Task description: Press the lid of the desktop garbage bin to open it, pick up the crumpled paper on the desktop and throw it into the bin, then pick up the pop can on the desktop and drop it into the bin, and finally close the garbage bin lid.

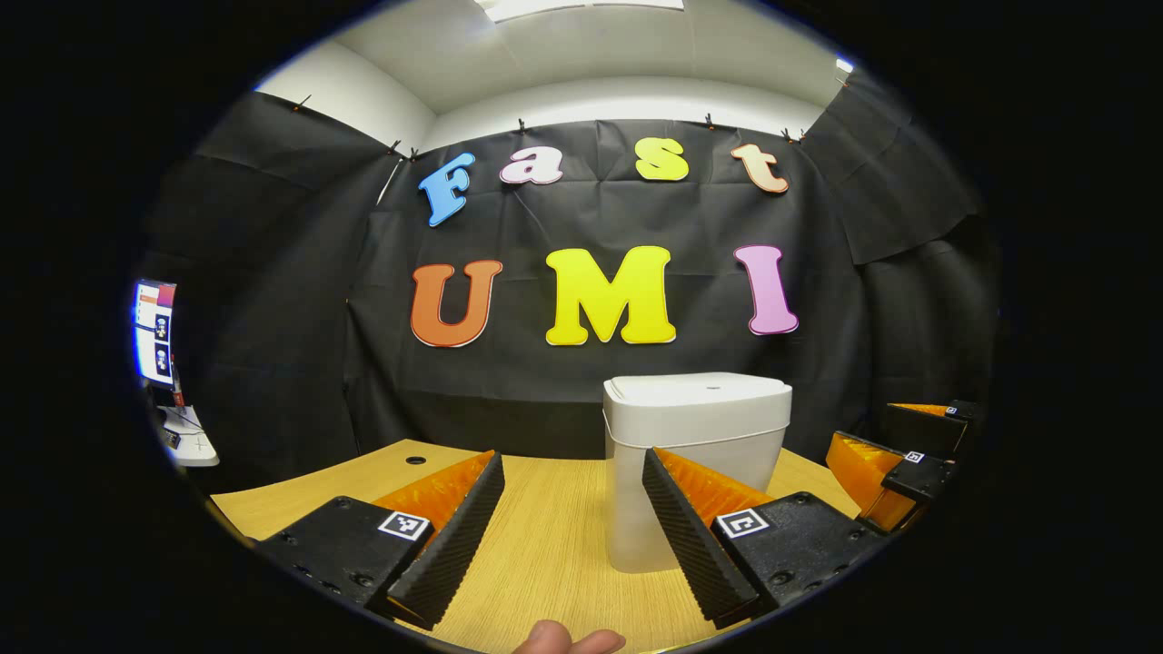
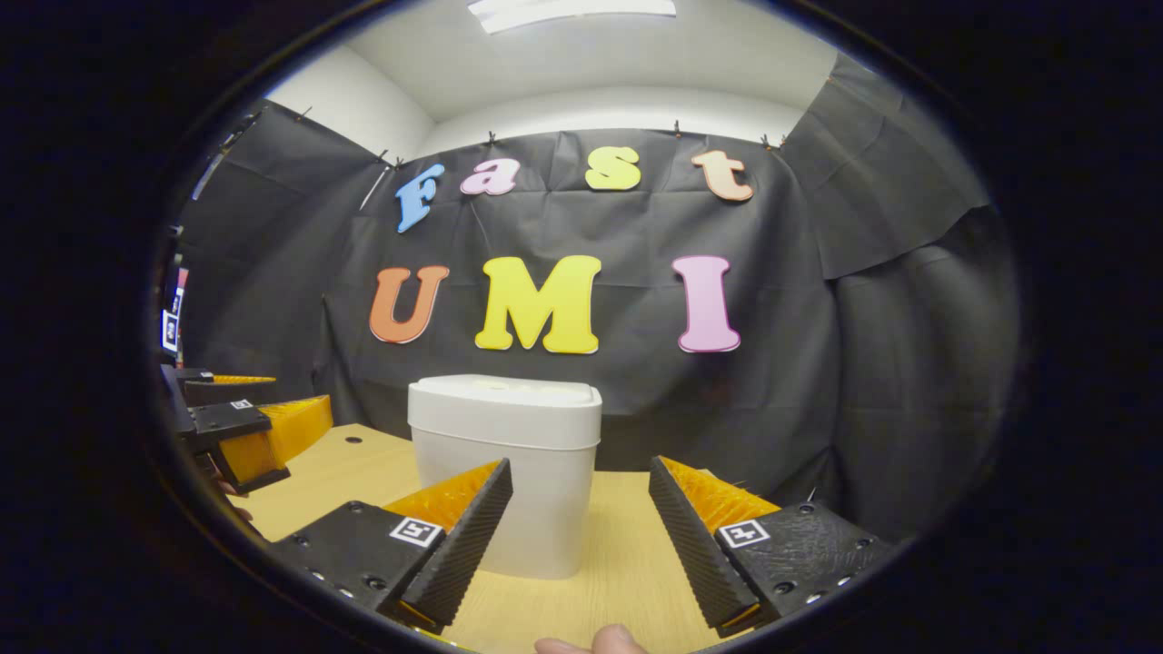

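The white desktop bin point(image 1: 696, 454) stands on the wooden table point(image 1: 545, 545) with its lid point(image 1: 698, 391) down flat. My left gripper point(image 1: 572, 459) hovers open just in front of the bin, slightly to its left, with nothing between its fingers. In the right gripper view the same bin point(image 2: 504, 472) sits close ahead, left of centre, lid point(image 2: 504, 400) shut. My right gripper point(image 2: 580, 465) is open and empty, its left finger overlapping the bin's front. Each gripper also appears beside the bin in the other's view: the right gripper point(image 1: 863, 425) and the left gripper point(image 2: 300, 389), both open.
A monitor point(image 1: 154, 331) on a stand glows at the far left. A small cable hole point(image 1: 415, 460) marks the table near its back edge. A person's fingertip point(image 1: 568, 640) pokes in at the bottom. The black cloth wall hangs right behind the bin.
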The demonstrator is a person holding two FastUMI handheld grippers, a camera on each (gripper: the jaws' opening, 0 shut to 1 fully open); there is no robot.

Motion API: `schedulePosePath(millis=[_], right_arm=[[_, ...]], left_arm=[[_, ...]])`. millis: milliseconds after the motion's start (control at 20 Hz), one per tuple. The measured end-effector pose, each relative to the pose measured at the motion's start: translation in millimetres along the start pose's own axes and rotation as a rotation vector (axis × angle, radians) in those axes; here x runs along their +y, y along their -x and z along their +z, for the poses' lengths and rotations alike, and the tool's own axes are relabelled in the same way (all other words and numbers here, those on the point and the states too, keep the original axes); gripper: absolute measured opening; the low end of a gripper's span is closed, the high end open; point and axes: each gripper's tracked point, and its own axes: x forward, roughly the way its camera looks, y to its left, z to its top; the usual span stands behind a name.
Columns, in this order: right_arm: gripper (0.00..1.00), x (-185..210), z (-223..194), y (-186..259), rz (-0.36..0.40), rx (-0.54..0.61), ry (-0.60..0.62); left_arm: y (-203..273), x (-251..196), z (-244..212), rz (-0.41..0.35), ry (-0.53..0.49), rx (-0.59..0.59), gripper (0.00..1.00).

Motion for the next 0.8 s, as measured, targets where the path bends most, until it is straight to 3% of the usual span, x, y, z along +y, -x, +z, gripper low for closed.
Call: schedulePosePath(millis=[800], right_arm=[[0.94, -2.6, -7.1, 0.4, -0.013, 0.013, -0.010]], left_arm=[[2.9, -3.7, -9.0, -0.019, 0.002, 0.025, 0.98]])
